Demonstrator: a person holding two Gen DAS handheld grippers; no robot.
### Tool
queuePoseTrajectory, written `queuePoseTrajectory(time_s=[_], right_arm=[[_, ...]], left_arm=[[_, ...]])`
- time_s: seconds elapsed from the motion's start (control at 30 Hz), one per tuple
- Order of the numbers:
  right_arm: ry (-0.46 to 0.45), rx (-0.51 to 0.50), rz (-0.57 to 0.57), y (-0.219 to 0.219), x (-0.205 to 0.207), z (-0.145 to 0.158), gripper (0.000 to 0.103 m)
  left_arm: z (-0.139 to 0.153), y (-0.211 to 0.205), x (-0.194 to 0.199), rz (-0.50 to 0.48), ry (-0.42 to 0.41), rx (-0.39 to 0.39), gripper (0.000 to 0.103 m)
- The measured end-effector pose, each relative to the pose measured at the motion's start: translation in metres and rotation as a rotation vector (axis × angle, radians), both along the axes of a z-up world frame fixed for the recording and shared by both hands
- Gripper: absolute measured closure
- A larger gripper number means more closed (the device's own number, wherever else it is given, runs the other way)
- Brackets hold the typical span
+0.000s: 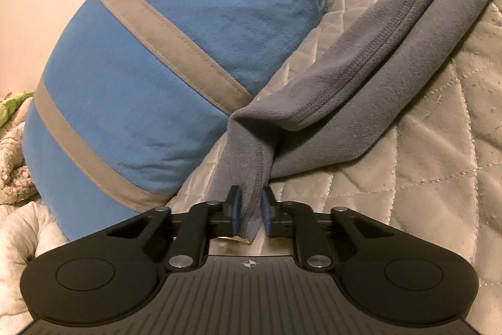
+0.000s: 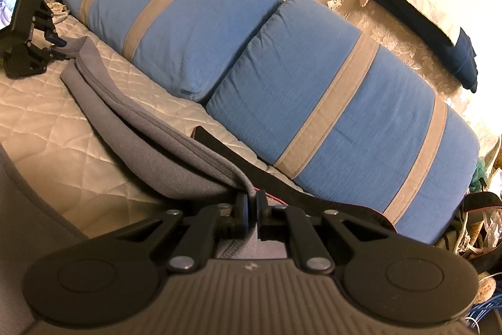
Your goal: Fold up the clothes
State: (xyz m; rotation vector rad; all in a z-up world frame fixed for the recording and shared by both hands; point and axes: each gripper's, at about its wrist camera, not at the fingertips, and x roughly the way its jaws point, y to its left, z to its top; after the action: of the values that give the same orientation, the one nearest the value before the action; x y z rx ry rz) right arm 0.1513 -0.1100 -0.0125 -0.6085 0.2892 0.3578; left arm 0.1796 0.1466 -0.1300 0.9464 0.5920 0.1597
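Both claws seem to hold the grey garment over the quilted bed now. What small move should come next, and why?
Probably lift both claws a little and draw them apart. The left claw pinches one corner of the grey garment and the right claw pinches another edge, yet the cloth between them sags in loose folds on the quilted cover beside the blue pillows. Tension would flatten it for folding.

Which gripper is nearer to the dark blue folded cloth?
Right. The right gripper faces the dark blue folded cloth across the pillows; the left gripper sits farther away.
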Motion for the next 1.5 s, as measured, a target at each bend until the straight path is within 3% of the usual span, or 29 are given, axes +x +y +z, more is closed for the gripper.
queuePoseTrajectory(time_s=[0.4,0.77,1.07,1.13,1.17,1.2,1.23,1.3,1.5], right_arm=[[0.001,0.003,-0.008,-0.001,0.002,-0.004,0.095],[0.016,0.024,0.023,-0.005,-0.007,-0.001,0.096],[-0.015,0.029,0.207,-0.005,-0.039,0.009,0.097],[0.030,0.024,0.287,-0.008,-0.044,0.011,0.096],[0.057,0.022,0.329,-0.009,-0.046,0.012,0.086],[0.101,0.031,0.374,-0.013,-0.048,0.014,0.067],[0.153,0.046,0.422,-0.018,-0.049,0.016,0.056],[0.188,0.099,0.487,-0.027,-0.055,0.022,0.022],[0.220,0.194,0.562,-0.029,-0.071,0.033,0.015]], left_arm=[[0.023,0.007,-0.030,-0.001,-0.013,0.107,0.099],[0.059,0.028,-0.076,-0.028,-0.012,0.273,0.099],[0.080,0.056,-0.112,-0.141,0.003,0.487,0.099],[0.083,0.062,-0.126,-0.165,0.021,0.492,0.100],[0.082,0.064,-0.134,-0.177,0.049,0.484,0.100],[0.078,0.065,-0.142,-0.193,0.083,0.486,0.100],[0.071,0.066,-0.150,-0.212,0.121,0.498,0.099],[0.056,0.065,-0.166,-0.245,0.199,0.520,0.099],[0.028,0.052,-0.188,-0.271,0.343,0.465,0.100]])
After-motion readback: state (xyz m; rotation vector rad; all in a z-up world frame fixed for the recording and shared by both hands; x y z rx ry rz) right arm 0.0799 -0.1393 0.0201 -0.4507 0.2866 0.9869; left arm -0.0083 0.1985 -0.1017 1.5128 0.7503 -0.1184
